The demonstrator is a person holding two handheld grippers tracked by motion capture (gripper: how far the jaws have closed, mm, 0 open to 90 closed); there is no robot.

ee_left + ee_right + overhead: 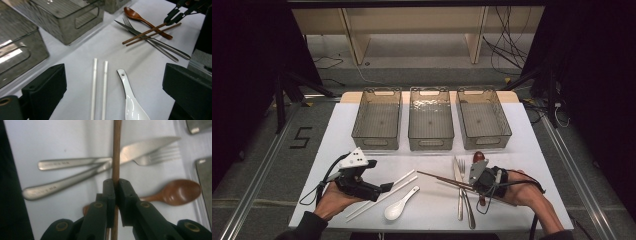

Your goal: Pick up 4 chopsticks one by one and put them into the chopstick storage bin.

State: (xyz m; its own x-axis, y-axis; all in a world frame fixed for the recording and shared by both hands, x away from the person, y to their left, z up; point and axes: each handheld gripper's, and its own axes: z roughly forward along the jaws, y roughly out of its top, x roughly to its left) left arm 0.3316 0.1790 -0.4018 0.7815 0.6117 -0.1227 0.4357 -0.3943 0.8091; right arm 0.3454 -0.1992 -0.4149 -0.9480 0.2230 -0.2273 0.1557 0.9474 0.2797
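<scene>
I am keeping 3 clear bins in a row at 12 o'clock, each holding nothing. My right gripper is clamping 1 wooden chopstick over the knife and fork at 4 o'clock. My left gripper is hanging with jaws spread at 8 o'clock, beside the white chopsticks.
</scene>
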